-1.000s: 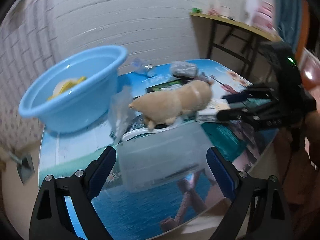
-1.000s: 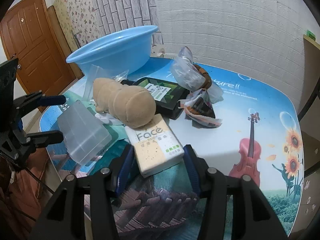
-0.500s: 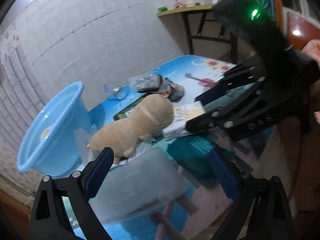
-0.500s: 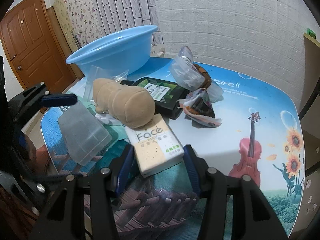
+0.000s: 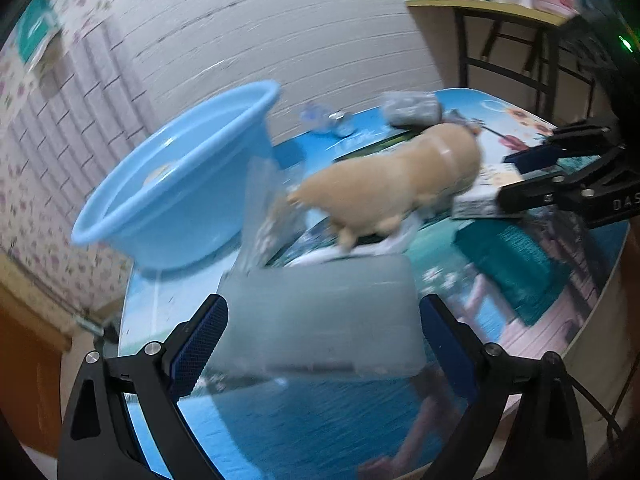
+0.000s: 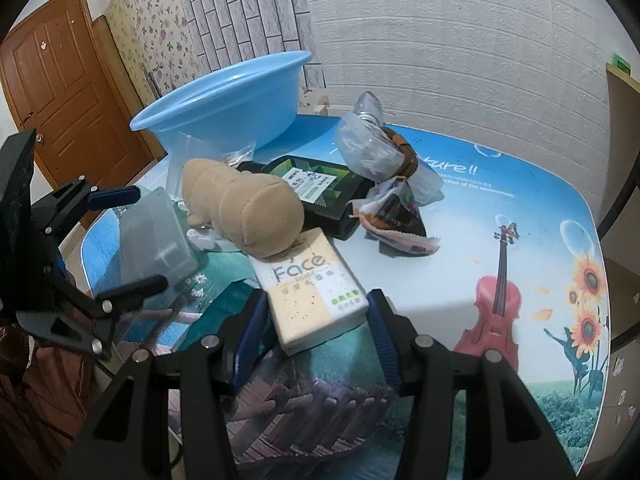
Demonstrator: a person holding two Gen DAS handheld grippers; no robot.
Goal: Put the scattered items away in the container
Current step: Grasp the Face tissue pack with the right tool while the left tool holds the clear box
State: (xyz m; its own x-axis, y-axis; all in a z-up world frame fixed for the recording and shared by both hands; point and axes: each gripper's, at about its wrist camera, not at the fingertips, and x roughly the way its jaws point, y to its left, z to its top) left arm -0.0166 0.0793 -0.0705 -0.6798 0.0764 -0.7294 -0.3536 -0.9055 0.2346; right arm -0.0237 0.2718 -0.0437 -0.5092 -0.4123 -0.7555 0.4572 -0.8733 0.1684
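Right wrist view, left to right. At far left my left hand-held gripper (image 6: 132,236) has its jaws wide apart around the clear plastic box (image 6: 154,236). I can't tell if the pads touch, and it reads as lined up for a grasp, not yet clamped. Upper left, the blue basin (image 6: 224,96) sits at the back of the surface (image 6: 500,200). This is the container, I judge. In the left wrist view the blue basin (image 5: 180,184) has something pale and yellowish at its bottom, too blurred to name. In the centre the tan plush toy (image 6: 244,204) lies on the clutter, one end resting on the tissue pack (image 6: 312,288). Bottom centre, my right hand-held gripper (image 6: 314,320) is clamped on that pack's near end, low on the surface, probably ready to lift it toward the basin. Right of centre are a dark tablet box (image 6: 316,184), a tied plastic bag (image 6: 380,156) and a snack wrapper (image 6: 396,220), all outside the basin.
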